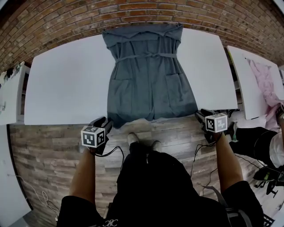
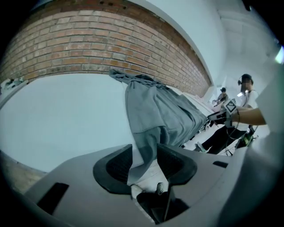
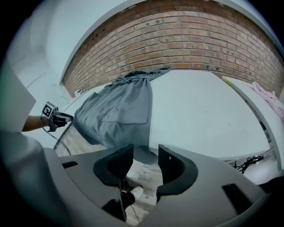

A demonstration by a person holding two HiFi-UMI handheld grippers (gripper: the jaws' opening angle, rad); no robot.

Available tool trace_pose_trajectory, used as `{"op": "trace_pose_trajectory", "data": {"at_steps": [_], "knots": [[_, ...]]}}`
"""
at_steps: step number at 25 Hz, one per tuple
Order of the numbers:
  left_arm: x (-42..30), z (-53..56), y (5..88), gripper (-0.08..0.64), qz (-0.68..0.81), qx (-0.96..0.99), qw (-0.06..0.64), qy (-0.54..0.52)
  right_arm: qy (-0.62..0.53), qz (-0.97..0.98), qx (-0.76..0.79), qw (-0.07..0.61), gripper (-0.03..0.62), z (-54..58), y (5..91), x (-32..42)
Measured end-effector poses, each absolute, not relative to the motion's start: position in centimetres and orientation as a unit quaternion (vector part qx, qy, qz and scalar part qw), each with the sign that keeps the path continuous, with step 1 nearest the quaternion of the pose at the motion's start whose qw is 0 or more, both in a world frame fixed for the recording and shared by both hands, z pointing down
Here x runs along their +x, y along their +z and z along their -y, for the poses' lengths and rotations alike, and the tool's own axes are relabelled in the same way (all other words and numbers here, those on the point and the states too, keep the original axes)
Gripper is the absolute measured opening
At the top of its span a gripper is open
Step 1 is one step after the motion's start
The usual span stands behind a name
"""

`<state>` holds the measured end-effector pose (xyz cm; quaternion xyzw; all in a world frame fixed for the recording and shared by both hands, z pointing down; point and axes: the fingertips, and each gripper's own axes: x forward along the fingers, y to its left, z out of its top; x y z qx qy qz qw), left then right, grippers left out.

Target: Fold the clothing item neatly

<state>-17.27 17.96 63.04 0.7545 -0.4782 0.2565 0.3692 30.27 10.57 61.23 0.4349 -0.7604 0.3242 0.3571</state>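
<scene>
A grey sleeveless dress point(image 1: 148, 80) with a waist tie and two pockets lies flat on the white table point(image 1: 66, 84), its hem hanging over the near edge. My left gripper point(image 1: 108, 124) is at the hem's left corner. In the left gripper view the dress point(image 2: 155, 111) hangs down between the jaws of the left gripper point(image 2: 144, 162), which stand apart and do not pinch it. My right gripper point(image 1: 200, 114) is at the hem's right corner. In the right gripper view the right gripper point(image 3: 145, 162) is open, with the dress point(image 3: 120, 111) just beyond its jaws.
A brick wall point(image 1: 133, 13) runs behind the table. To the right, a second white table point(image 1: 248, 75) carries a pink garment point(image 1: 266, 84), and a person in black point(image 1: 257, 142) sits beside it. Cables trail over the wood floor point(image 1: 44, 150) near my feet point(image 1: 133, 138).
</scene>
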Motion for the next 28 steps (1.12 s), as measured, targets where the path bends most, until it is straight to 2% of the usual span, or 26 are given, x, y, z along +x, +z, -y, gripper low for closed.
{"op": "trace_pose_trajectory", "data": {"at_steps": [5,10,15,18,19,20,21,25,27,28], "knots": [[-18.1,-17.6,63.3,0.137,0.503,0.710,0.404,0.282,0.276,0.751,0.440,0.407,0.175,-10.4,61.3,29.8],[-17.9,-17.6,63.5,0.130,0.509,0.690,0.373,0.355,0.230,0.751,0.456,0.419,0.174,-9.0,61.1,28.3],[-17.5,-17.6,64.1,0.130,0.497,0.659,0.395,0.403,0.279,0.739,0.447,0.421,0.173,-8.5,61.3,28.0],[-17.4,-17.4,64.3,0.127,0.480,0.641,0.423,0.425,0.305,0.724,0.425,0.449,0.172,-8.4,61.7,27.9],[-17.2,-17.2,64.3,0.092,0.476,0.638,0.435,0.421,0.310,0.719,0.417,0.461,0.172,-8.4,61.8,27.9],[-17.0,-17.1,64.3,0.015,0.475,0.635,0.445,0.416,0.313,0.715,0.410,0.472,0.170,-8.4,61.8,27.8],[-16.8,-16.9,64.3,0.015,0.475,0.632,0.450,0.414,0.313,0.713,0.405,0.480,0.167,-8.4,61.8,27.8],[-16.6,-16.3,64.2,0.015,0.477,0.635,0.440,0.419,0.294,0.714,0.406,0.489,0.077,-8.6,61.7,27.1],[-16.6,-16.2,64.3,0.015,0.475,0.638,0.455,0.400,0.286,0.714,0.410,0.490,0.024,-8.5,61.7,26.8],[-16.7,-16.3,64.3,0.014,0.473,0.639,0.469,0.384,0.287,0.713,0.411,0.490,0.020,-8.5,61.8,26.7]]}}
